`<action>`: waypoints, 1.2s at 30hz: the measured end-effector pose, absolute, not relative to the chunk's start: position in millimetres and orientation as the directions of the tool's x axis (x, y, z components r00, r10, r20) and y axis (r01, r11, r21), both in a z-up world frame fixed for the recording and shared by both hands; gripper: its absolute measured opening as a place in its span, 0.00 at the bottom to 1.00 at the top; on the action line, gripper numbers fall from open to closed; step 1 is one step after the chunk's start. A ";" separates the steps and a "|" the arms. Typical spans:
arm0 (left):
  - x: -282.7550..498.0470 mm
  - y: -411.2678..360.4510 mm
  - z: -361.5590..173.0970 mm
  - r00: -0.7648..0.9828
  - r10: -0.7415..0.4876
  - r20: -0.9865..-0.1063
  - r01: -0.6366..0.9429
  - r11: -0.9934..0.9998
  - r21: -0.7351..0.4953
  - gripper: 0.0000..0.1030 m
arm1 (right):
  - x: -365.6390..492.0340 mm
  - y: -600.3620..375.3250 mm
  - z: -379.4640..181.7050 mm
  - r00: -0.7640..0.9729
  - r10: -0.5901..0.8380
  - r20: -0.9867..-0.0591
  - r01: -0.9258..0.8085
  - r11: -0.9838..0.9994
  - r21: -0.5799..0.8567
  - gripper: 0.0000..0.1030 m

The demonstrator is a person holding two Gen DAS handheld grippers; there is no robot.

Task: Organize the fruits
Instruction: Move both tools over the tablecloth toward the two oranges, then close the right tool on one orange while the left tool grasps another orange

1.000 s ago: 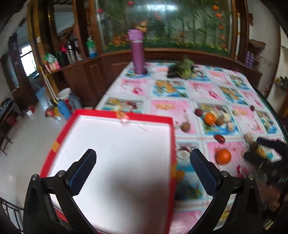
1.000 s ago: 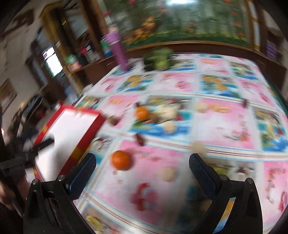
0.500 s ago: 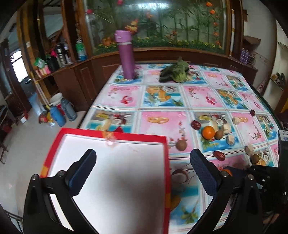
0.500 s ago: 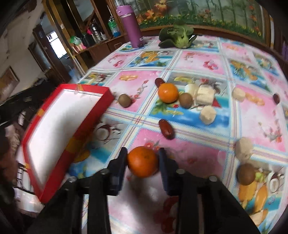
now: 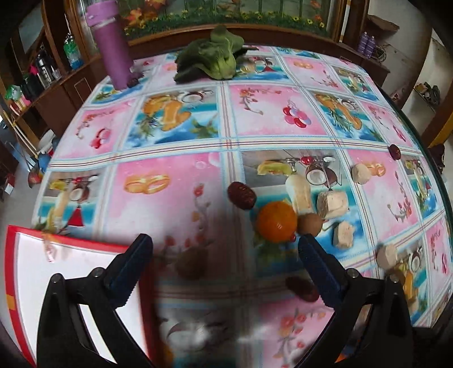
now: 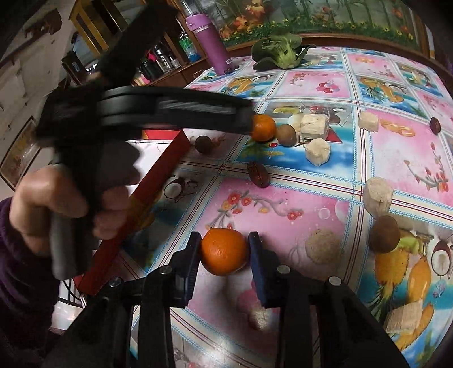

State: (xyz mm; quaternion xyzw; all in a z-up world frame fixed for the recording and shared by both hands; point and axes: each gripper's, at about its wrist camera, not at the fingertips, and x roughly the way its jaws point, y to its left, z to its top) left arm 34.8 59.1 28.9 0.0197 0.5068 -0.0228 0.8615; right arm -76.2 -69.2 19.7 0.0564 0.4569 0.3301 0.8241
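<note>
Beyond the surface's far edge you face a dark wooden cabinet topped by a glass panel of painted flowers. At your left, open shelves crowd with bottles above a pale floor. A white wall rises at the right.

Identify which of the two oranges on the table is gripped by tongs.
The near orange, clamped in the right tongs over the pink flowered square. The other orange lies free by a brown kiwi, farther back.
</note>
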 end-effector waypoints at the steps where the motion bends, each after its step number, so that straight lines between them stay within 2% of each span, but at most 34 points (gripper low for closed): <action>1: 38.1 57.1 25.0 0.474 -0.026 -0.880 0.061 0.998 0.004 0.87 | -76.2 -70.5 19.1 0.361 0.601 -0.713 -0.492 0.772 0.401 0.32; 3: 42.2 54.2 18.4 0.450 -0.070 -0.890 0.074 0.996 -0.041 0.86 | -76.5 -72.7 18.9 0.353 0.614 -0.706 -0.491 0.764 0.418 0.32; 9: 50.4 42.1 15.3 0.437 -0.081 -0.896 0.106 0.994 -0.038 0.84 | -77.8 -72.3 19.3 0.346 0.621 -0.703 -0.493 0.758 0.427 0.32; 14: 54.5 37.4 13.3 0.442 -0.102 -0.891 0.124 0.991 -0.052 0.77 | -78.3 -71.6 19.5 0.346 0.620 -0.704 -0.495 0.758 0.425 0.32; 19: 52.1 33.4 17.6 0.449 -0.157 -0.880 0.164 0.982 -0.092 0.51 | -79.3 -67.5 20.0 0.351 0.605 -0.715 -0.506 0.765 0.398 0.32; 23: 52.8 30.2 18.8 0.453 -0.197 -0.870 0.184 0.975 -0.125 0.38 | -86.1 -60.5 21.7 0.369 0.567 -0.736 -0.532 0.779 0.333 0.32; 24: 52.3 29.1 18.9 0.451 -0.214 -0.867 0.194 0.971 -0.138 0.32 | -87.1 -59.8 21.8 0.373 0.562 -0.738 -0.532 0.781 0.326 0.31; 36: 40.6 41.6 18.5 0.462 -0.261 -0.848 0.197 0.962 -0.188 0.31 | -92.9 -57.3 19.2 0.390 0.542 -0.744 -0.510 0.800 0.316 0.31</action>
